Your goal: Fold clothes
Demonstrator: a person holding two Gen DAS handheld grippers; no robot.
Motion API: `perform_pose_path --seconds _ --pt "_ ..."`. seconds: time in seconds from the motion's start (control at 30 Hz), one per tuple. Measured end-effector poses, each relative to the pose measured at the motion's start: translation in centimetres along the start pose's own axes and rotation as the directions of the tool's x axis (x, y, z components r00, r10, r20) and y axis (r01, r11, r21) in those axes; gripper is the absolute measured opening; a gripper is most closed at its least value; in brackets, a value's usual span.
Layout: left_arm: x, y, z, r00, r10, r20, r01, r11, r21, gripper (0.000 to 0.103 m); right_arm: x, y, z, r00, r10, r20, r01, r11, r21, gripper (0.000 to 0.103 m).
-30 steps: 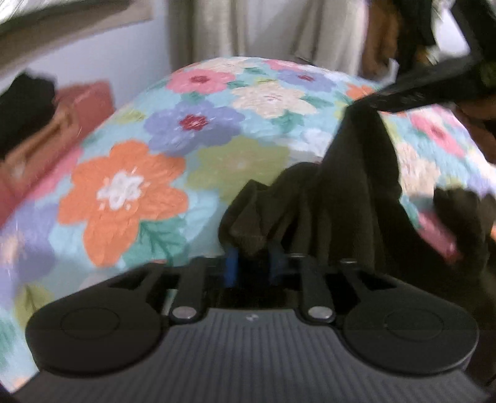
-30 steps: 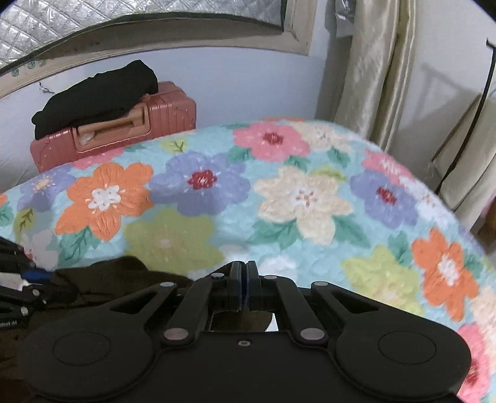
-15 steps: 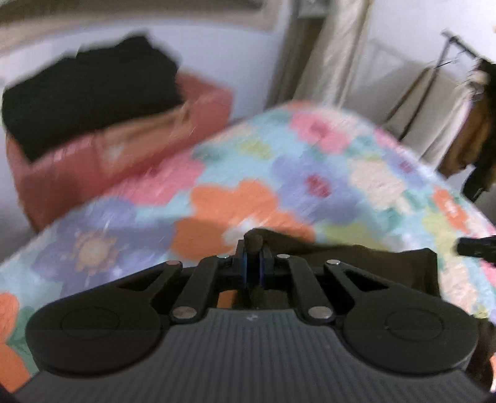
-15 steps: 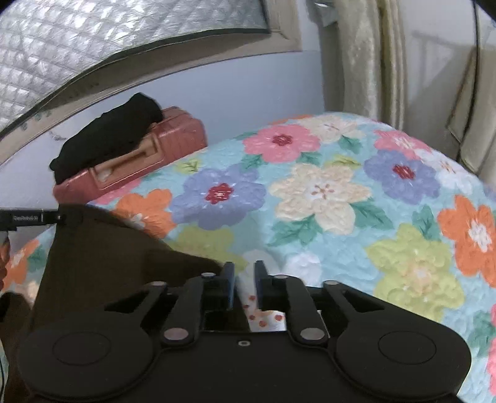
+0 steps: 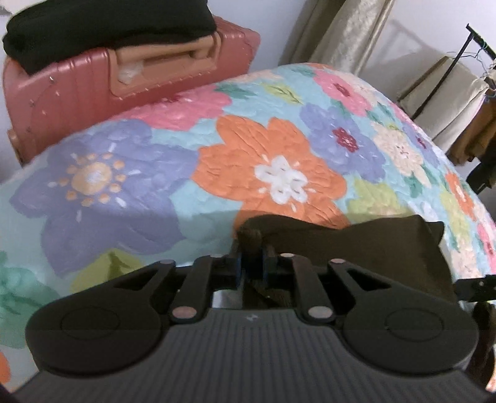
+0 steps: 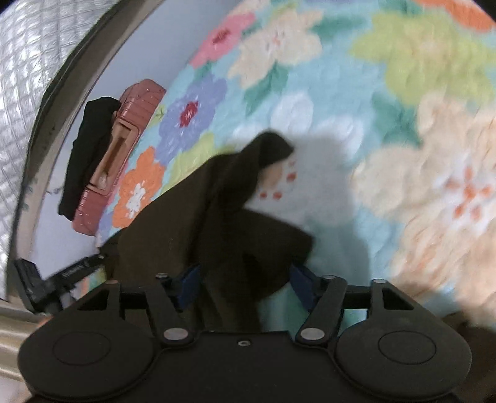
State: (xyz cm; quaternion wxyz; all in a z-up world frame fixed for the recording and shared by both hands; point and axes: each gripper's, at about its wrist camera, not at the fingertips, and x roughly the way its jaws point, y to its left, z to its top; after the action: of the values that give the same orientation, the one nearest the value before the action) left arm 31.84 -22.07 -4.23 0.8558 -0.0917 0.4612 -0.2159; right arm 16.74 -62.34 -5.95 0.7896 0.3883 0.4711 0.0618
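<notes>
A dark brown garment [image 5: 356, 245] lies spread on the floral bedspread [image 5: 279, 173]. My left gripper [image 5: 251, 263] has a bunched corner of it between its blue pads, and its jaws are opening slightly. In the right wrist view the same garment [image 6: 217, 217] runs in a fold between the wide-apart fingers of my right gripper [image 6: 245, 285]. Those jaws are opening and the pads do not press the cloth. The left gripper [image 6: 62, 272] shows at that view's left edge, at the garment's other end.
A pink suitcase [image 5: 77, 93] lies at the bed's far side by the wall, with folded black clothes [image 5: 93, 28] on top. Beige curtains [image 5: 341, 28] hang behind. A clothes rack [image 5: 449, 62] stands to the right of the bed.
The right gripper's jaws went from shut to wide apart and let the garment go; it dropped towards the bed and rolled. The left gripper swung across with its corner, and the garment came down onto the bedspread.
</notes>
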Motion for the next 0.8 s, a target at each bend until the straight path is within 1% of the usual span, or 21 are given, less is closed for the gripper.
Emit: perform_pose_path --seconds 0.03,0.1,0.13,0.17,0.2,0.23,0.3,0.33,0.4,0.43,0.47,0.5,0.53,0.57,0.6,0.63,0.67,0.7,0.73,0.77,0.8 --pt "0.3 0.1 -0.1 1.0 -0.013 -0.005 0.013 1.0 -0.016 0.019 0.4 -0.1 0.0 1.0 0.02 -0.001 -0.02 0.999 0.035 0.085" --pt "0.8 0.2 -0.3 1.0 -0.03 -0.003 0.03 0.998 -0.05 0.018 1.3 0.1 0.7 0.998 0.06 0.036 -0.063 0.993 0.099 0.086" --pt "1.1 0.3 -0.4 0.999 -0.037 0.0 0.037 0.997 -0.067 0.018 1.8 0.2 1.0 0.995 0.078 0.055 -0.084 0.989 0.124 0.084" --pt "1.2 0.2 -0.5 0.999 -0.033 0.005 0.033 0.996 -0.077 0.01 2.4 0.5 1.4 0.994 0.084 0.07 -0.093 0.987 0.132 0.064" --pt "1.0 -0.1 -0.4 1.0 -0.013 0.019 0.015 0.997 -0.072 0.009 3.1 1.0 1.8 0.995 0.07 0.076 -0.079 0.991 0.111 0.04" --pt "0.6 -0.5 -0.3 0.999 0.009 0.042 -0.006 0.998 -0.058 0.008 3.6 1.8 2.0 0.994 0.056 0.089 -0.062 0.996 0.066 0.011" --pt "-1.3 -1.8 -0.1 0.991 0.018 0.13 -0.018 1.0 -0.007 0.007 3.5 4.3 2.1 0.988 0.048 0.149 -0.033 0.994 -0.106 0.011" --pt "-2.6 -2.4 0.0 0.982 0.008 0.188 -0.012 1.0 0.022 0.007 2.5 5.6 1.9 0.975 0.086 0.204 -0.046 0.98 -0.193 0.011" --pt "-5.3 -3.0 0.2 0.955 -0.021 0.295 0.005 0.999 0.054 0.007 -0.4 7.3 1.5 0.937 0.183 0.299 -0.078 0.941 -0.331 0.011" --pt "-6.5 -3.1 0.3 0.938 -0.033 0.346 0.013 0.998 0.06 0.007 -1.8 7.8 1.4 0.915 0.228 0.333 -0.088 0.918 -0.386 0.011" --pt "-7.4 -3.1 0.4 0.923 -0.038 0.383 0.017 0.998 0.06 0.007 -3.0 8.0 1.4 0.901 0.253 0.352 -0.089 0.903 -0.42 0.011" --pt "-7.4 -3.0 0.6 0.921 -0.028 0.388 0.009 0.999 0.05 0.007 -3.7 8.0 1.8 0.899 0.248 0.36 -0.079 0.901 -0.426 0.011" --pt "-6.8 -2.8 0.8 0.929 -0.009 0.369 -0.005 0.999 0.036 0.007 -3.8 7.7 2.4 0.905 0.214 0.367 -0.049 0.911 -0.41 0.011" --pt "-6.3 -2.7 1.0 0.937 0.01 0.35 -0.018 1.0 0.022 0.007 -3.9 7.4 3.1 0.912 0.171 0.373 -0.014 0.921 -0.389 0.016" --pt "-5.3 -2.5 1.1 0.948 0.046 0.315 -0.053 0.999 0.013 0.007 -3.5 6.8 3.7 0.922 0.111 0.372 0.032 0.934 -0.357 0.022" --pt "-3.8 -2.5 1.2 0.96 0.106 0.259 -0.113 0.993 0.011 0.007 -3.0 6.2 4.3 0.931 0.042 0.363 0.081 0.944 -0.319 0.03" --pt "-2.4 -2.4 1.1 0.965 0.162 0.205 -0.17 0.985 0.018 0.008 -2.7 5.6 4.7 0.932 -0.028 0.362 0.138 0.95 -0.281 0.031" --pt "-1.3 -2.3 1.0 0.965 0.209 0.16 -0.217 0.976 0.031 0.009 -2.7 5.0 4.6 0.923 -0.081 0.376 0.183 0.952 -0.244 0.032" --pt "-0.9 -2.2 0.6 0.963 0.23 0.138 -0.236 0.971 0.034 0.009 -3.0 4.5 4.2 0.918 -0.095 0.384 0.19 0.958 -0.216 0.035" --pt "-1.0 -1.9 0.2 0.965 0.222 0.138 -0.228 0.973 0.024 0.01 -3.3 3.9 3.9 0.913 -0.11 0.392 0.196 0.962 -0.188 0.036" --pt "-1.4 -1.7 -0.2 0.968 0.207 0.144 -0.21 0.978 0.01 0.014 -3.8 3.3 3.4 0.912 -0.112 0.394 0.19 0.968 -0.165 0.037"
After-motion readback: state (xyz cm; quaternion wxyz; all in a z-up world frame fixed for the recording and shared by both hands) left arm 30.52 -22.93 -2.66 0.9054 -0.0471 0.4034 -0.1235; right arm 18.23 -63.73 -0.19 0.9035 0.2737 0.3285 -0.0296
